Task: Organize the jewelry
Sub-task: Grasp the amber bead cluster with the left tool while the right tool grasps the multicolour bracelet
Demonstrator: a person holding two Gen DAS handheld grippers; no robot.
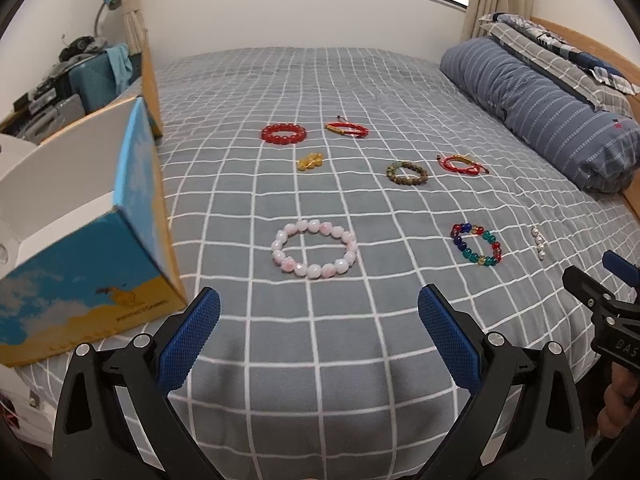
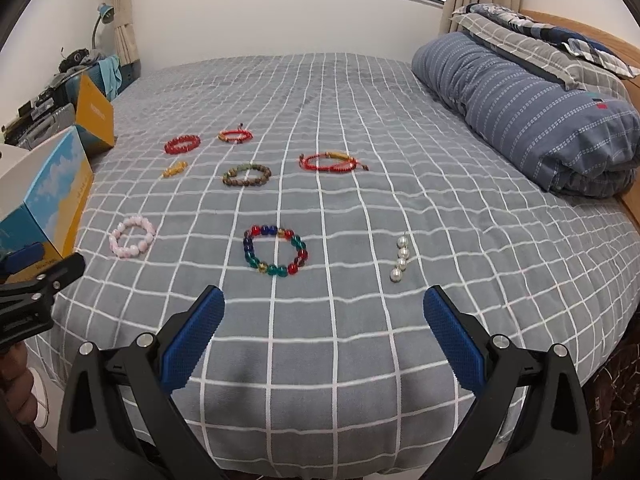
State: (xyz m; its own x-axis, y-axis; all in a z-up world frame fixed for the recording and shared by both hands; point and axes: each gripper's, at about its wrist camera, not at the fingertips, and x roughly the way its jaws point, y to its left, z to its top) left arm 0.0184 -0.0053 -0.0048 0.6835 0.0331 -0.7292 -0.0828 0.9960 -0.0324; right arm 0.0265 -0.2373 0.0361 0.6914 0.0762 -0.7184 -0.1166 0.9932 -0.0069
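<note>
Jewelry lies spread on a grey checked bed (image 1: 320, 340). Straight ahead of my open left gripper (image 1: 319, 304) rests a pink bead bracelet (image 1: 314, 254). A multicoloured glass bracelet (image 2: 275, 251) and a short string of pearls (image 2: 401, 259) lie just beyond my open right gripper (image 2: 324, 304). Further back are a red bead bracelet (image 1: 284, 133), a small yellow piece (image 1: 310, 160), a brown bead bracelet (image 1: 407, 173) and two red cord bracelets (image 1: 347, 129) (image 1: 460, 164). An open blue and yellow box (image 1: 80, 240) stands at the bed's left edge. Both grippers hold nothing.
A rolled blue striped duvet (image 2: 528, 112) and pillows (image 2: 552, 40) fill the bed's right side by the wooden headboard. Luggage and clutter (image 1: 76, 80) sit left of the bed. A hand (image 1: 618, 404) shows at the right edge.
</note>
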